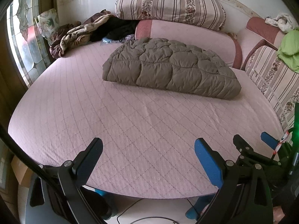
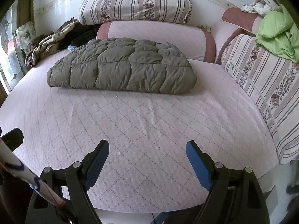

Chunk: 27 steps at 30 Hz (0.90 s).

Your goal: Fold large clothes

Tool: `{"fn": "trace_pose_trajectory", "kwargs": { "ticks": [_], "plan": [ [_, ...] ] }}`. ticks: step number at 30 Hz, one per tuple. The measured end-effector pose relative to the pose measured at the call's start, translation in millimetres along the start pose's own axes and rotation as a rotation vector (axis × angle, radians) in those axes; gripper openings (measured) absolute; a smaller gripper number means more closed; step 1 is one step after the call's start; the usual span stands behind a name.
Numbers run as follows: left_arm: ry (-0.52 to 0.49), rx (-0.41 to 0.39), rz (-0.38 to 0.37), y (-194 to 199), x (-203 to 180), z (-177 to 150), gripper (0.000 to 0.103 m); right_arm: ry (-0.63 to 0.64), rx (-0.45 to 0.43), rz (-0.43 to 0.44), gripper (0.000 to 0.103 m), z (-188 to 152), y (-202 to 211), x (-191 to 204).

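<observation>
Both fingers of the left hand-held gripper (image 1: 148, 145) stand wide apart over the near edge of the bed (image 1: 130, 130), grasping nothing; its right finger shows a blue pad, the left a dark one. Just to its right in the left wrist view, the right hand-held gripper (image 1: 250, 140) appears at the frame edge, black links and a blue pad showing. In its own view the right hand-held gripper (image 2: 147, 147) is likewise spread wide and empty above the pink quilted bed (image 2: 149, 130). Well beyond both, toward the far side of the bed, lies the coat (image 1: 168, 67), an olive-brown puffer folded into a thick bundle (image 2: 121, 69), resting flat on the cover and apart from either gripper. Behind it a pink bolster (image 2: 158, 37) lies along the wall with a striped floral pillow (image 2: 134, 3) on top. Crumpled brown and black cloth (image 1: 82, 33) is heaped at the far left corner. To the right, a green cloth (image 2: 276, 35) drapes over a striped cushion (image 2: 261, 78).
</observation>
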<state>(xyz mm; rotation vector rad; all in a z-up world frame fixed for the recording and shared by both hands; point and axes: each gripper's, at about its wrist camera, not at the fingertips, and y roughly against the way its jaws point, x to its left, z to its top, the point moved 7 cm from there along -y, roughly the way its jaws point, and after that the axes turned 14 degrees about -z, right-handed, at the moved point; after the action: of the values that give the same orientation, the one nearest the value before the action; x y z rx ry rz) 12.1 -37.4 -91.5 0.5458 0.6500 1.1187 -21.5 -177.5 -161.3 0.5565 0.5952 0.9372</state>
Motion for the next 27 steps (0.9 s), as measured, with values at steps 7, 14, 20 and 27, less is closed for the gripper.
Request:
{"fn": "trace_pose_trajectory", "kwargs": {
  "ticks": [7, 14, 20, 27],
  "plan": [
    [0.009, 0.014, -0.003, -5.1, 2.2, -1.7, 0.098, -0.002, 0.012, 0.001, 0.088, -0.2, -3.4, -0.5],
    [0.019, 0.03, -0.01, -13.8, 6.4, -3.1, 0.098, -0.001, 0.003, 0.009, 0.088, 1.8, -3.2, 2.2],
    [0.024, 0.036, -0.008, -19.1, 10.1, -2.9, 0.098, -0.001, 0.006, 0.017, 0.088, 2.6, -5.5, 6.1],
    [0.051, 0.055, 0.003, -29.0, 20.6, -3.9, 0.098, 0.004, 0.008, 0.025, 0.088, 5.0, -8.1, 12.4]
  ]
}}
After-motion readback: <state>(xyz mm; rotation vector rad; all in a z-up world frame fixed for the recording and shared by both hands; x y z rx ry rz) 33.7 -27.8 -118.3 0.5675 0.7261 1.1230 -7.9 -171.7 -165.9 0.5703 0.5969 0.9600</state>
